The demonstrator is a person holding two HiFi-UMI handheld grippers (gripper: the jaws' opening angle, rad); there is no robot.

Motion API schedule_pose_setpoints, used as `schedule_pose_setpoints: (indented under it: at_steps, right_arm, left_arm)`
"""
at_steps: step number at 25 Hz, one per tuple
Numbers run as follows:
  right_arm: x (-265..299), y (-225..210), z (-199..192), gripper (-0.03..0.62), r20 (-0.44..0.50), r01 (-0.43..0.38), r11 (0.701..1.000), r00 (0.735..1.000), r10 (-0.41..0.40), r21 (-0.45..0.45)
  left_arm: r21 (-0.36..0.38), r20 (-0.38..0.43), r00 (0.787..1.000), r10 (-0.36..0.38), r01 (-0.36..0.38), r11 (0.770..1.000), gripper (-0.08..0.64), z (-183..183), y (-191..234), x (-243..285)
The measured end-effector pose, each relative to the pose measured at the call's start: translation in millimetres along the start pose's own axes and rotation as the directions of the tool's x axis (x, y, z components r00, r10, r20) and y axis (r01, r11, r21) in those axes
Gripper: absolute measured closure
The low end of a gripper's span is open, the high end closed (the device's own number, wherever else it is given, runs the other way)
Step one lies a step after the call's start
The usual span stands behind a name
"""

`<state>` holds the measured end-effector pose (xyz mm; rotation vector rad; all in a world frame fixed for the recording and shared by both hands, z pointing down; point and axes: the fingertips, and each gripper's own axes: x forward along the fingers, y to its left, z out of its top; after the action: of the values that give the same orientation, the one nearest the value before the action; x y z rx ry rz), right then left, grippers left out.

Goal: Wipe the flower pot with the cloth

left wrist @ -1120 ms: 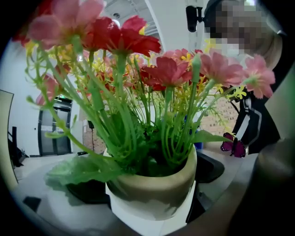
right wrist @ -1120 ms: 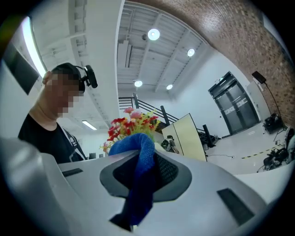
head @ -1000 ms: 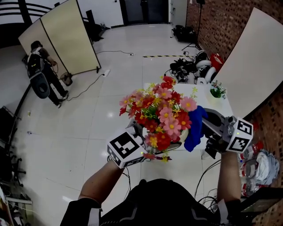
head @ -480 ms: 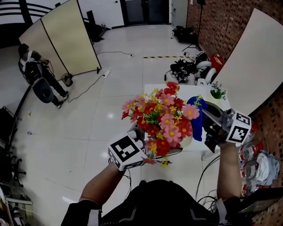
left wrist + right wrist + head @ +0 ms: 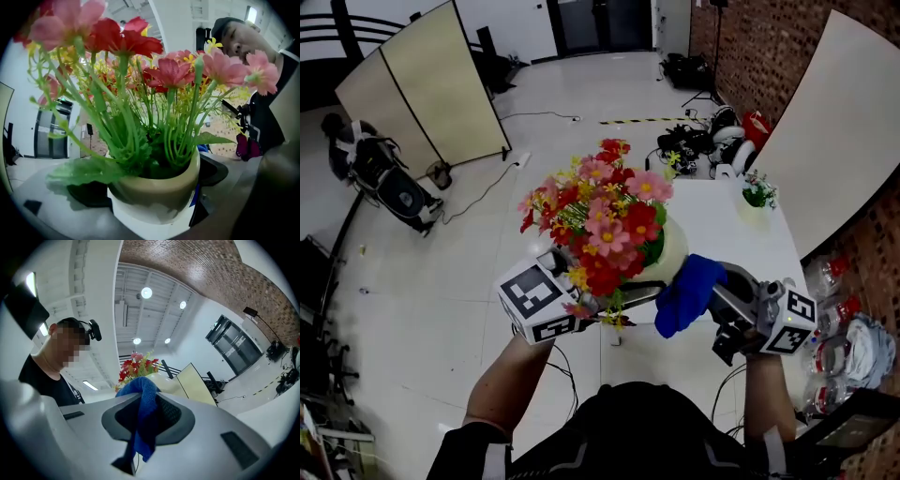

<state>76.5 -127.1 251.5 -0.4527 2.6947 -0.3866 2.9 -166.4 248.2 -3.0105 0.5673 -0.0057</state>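
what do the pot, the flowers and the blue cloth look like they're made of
The pot is probably glazed ceramic, maybe smooth plastic: cream, hard, with a soft sheen on the rim.
The flowers look artificial, fabric petals on plastic stems: uniform colours, glossy even stems.
The cloth looks like soft blue microfibre or terry: nubby pile, hanging limp.

There are two grippers: one left gripper [image 5: 598, 298] and one right gripper [image 5: 719, 292]. There is one flower pot [image 5: 673, 251], holding many red, pink and yellow flowers [image 5: 600, 202], too many to count. There is one blue cloth [image 5: 684, 292], one white table [image 5: 722, 220], one small plant [image 5: 757, 194], one two-panel screen [image 5: 422, 84], and one person [image 5: 347, 150] in the background.
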Motion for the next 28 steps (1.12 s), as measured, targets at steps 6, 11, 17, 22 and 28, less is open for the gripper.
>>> schedule_pose_setpoints:
  at_steps: [6,11,17,22,28]
  right_arm:
    - [-1,-16,9,0.538,0.099,-0.019,0.997,0.995,0.012,0.076]
    - [3,-31,14,0.538,0.108,0.025,0.996,0.994,-0.034,0.087]
    - [20,-47,23,0.538,0.067,0.018,0.996,0.997,-0.024,0.084]
    - [23,-20,38,0.538,-0.035,-0.129,0.991,0.991,0.128,-0.037]
    - [28,-8,18,0.538,-0.205,-0.289,0.957,0.938,0.279,-0.023]
  left_arm:
    - [-0.066,0.032,0.999,-0.017,0.019,0.998,0.015,6,-5,2]
    - [-0.058,0.045,0.996,-0.076,0.079,0.995,0.015,9,-23,-6]
    - [-0.020,0.090,0.982,-0.166,0.168,0.986,0.015,18,-38,-12]
    - [0.017,0.031,0.975,-0.219,0.219,0.976,0.015,10,-51,-21]
    - [0.035,-0.016,0.967,-0.256,0.256,0.966,0.015,-2,-77,-8]
